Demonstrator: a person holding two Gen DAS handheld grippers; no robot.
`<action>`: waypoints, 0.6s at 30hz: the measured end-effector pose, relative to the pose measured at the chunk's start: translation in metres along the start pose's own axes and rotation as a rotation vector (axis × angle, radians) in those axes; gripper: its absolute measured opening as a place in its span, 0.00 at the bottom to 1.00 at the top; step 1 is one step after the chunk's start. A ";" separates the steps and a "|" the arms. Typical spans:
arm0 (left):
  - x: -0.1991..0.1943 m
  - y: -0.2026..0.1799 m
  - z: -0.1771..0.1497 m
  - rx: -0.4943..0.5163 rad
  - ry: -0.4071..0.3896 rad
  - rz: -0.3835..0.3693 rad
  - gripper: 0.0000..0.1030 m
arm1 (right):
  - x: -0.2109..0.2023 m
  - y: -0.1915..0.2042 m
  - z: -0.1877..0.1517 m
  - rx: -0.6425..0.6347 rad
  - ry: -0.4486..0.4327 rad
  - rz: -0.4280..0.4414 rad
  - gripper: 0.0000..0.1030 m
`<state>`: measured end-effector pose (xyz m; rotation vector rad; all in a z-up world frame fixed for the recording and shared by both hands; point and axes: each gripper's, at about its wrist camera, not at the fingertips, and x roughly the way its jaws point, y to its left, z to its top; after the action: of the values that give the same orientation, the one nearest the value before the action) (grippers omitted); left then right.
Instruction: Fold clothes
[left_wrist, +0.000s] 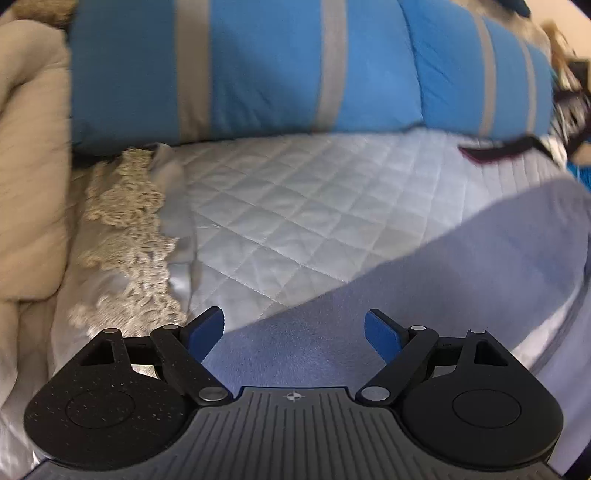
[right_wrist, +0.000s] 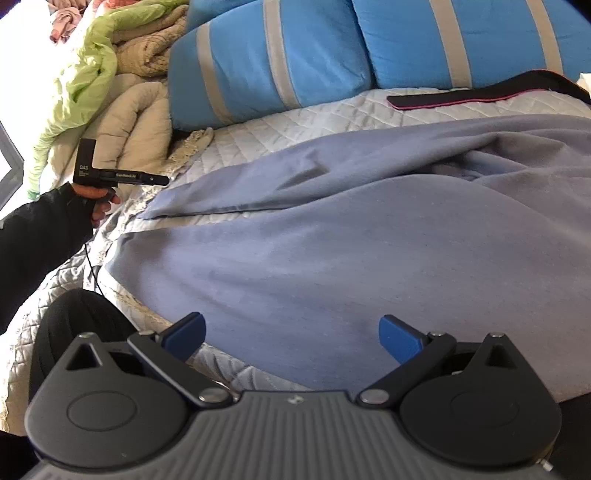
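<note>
A grey-blue fleece garment (right_wrist: 332, 236) lies spread on the quilted white bedcover (right_wrist: 325, 107), with one flap folded over near its far left edge. It also shows in the left wrist view (left_wrist: 461, 266), filling the lower right. My left gripper (left_wrist: 294, 328) is open and empty, just above the garment's left corner. It appears in the right wrist view (right_wrist: 122, 177), held by a gloved hand at the garment's far left tip. My right gripper (right_wrist: 291, 336) is open and empty above the garment's near edge.
Blue pillows with grey stripes (right_wrist: 280, 62) (left_wrist: 258, 66) line the back of the bed. Beige and green blankets (right_wrist: 110, 74) are piled at the left. A black band with pink trim (right_wrist: 480, 92) lies at the far right. Lace trim (left_wrist: 129, 229) borders the bedcover.
</note>
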<state>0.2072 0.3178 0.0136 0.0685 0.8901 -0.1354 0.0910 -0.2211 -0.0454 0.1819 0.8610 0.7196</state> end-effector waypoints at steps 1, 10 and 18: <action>0.004 0.000 -0.001 0.012 0.011 -0.011 0.81 | 0.000 -0.001 0.000 0.001 0.001 -0.004 1.00; 0.034 0.025 0.000 0.006 0.041 -0.070 0.81 | -0.001 -0.010 0.006 -0.013 -0.007 -0.026 1.00; 0.026 0.029 -0.004 0.038 0.037 -0.065 0.36 | -0.018 -0.026 0.031 -0.097 -0.064 -0.055 1.00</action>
<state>0.2247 0.3443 -0.0094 0.0775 0.9274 -0.2118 0.1191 -0.2484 -0.0249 0.0938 0.7654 0.6984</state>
